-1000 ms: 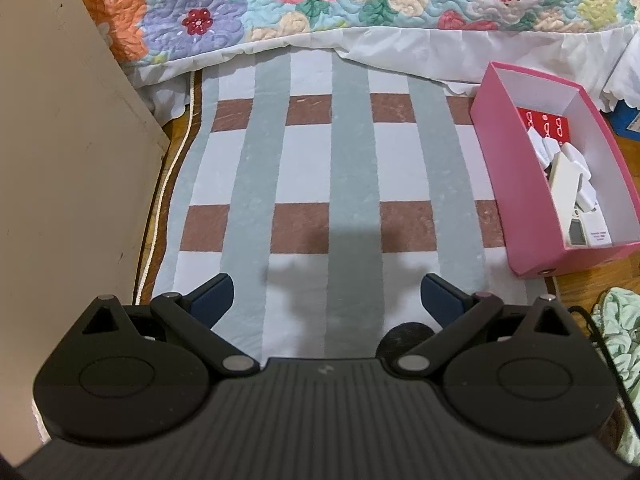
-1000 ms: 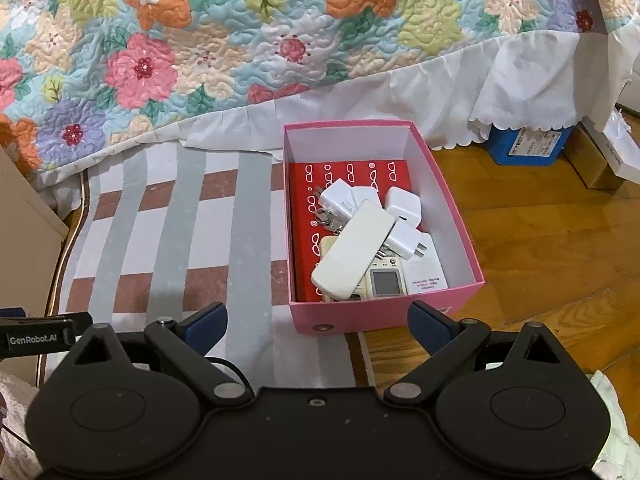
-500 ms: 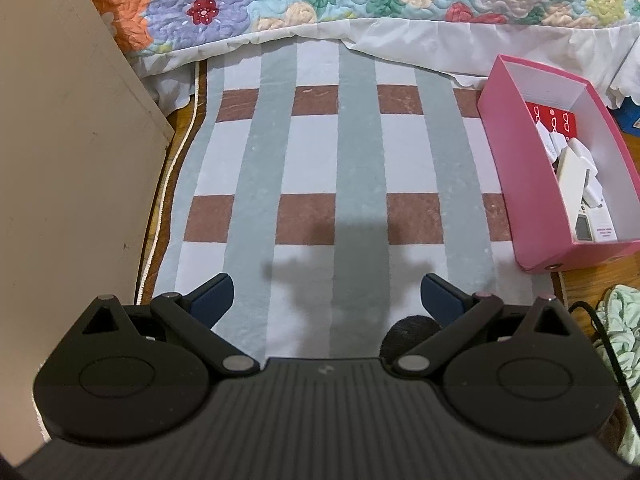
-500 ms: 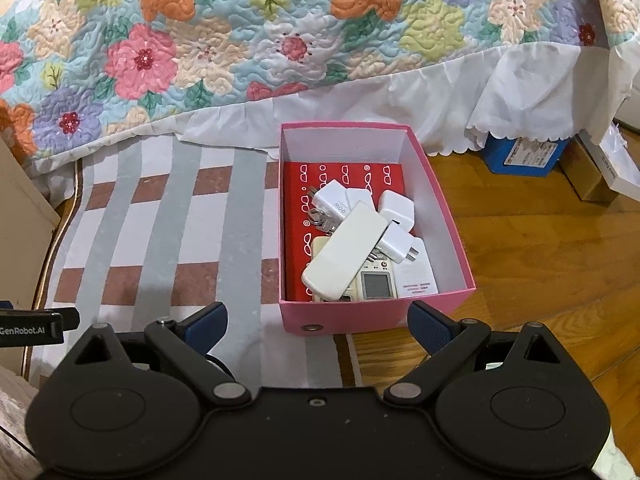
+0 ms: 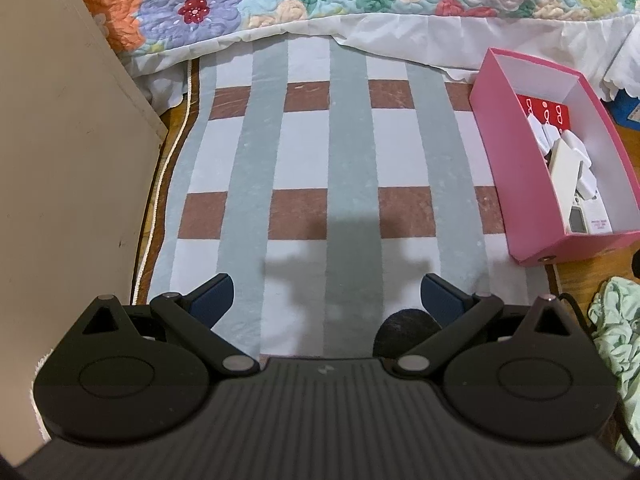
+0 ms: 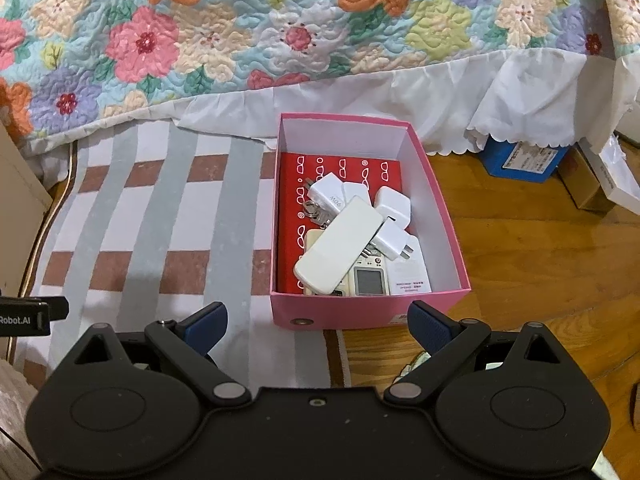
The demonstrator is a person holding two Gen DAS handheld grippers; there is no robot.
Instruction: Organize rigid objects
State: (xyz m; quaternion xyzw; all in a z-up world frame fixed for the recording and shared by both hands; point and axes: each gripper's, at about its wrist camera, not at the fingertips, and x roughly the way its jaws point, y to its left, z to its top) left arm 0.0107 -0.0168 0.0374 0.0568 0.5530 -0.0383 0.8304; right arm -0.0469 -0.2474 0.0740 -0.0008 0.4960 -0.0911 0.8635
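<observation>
A pink box (image 6: 372,312) stands on the floor at the rug's right edge, also at the right of the left wrist view (image 5: 520,184). Inside lie a red booklet (image 6: 296,184), several white chargers (image 6: 394,204), a long white remote (image 6: 340,244) across the top and a second remote with a screen (image 6: 368,280) under it. My right gripper (image 6: 318,320) is open just in front of the box's near wall, holding nothing. My left gripper (image 5: 326,294) is open above the striped rug (image 5: 304,152), well left of the box, with nothing between its fingers.
A floral quilt (image 6: 280,24) with a white skirt hangs behind the rug. A beige cabinet side (image 5: 60,160) stands at the left. A blue box (image 6: 524,160) and cardboard boxes (image 6: 596,184) sit on the wood floor at the right. Green cloth (image 5: 616,340) lies near right.
Both grippers have drawn back and a little up from the box, so it looks smaller and farther. Both stay open and nothing in the box has moved.
</observation>
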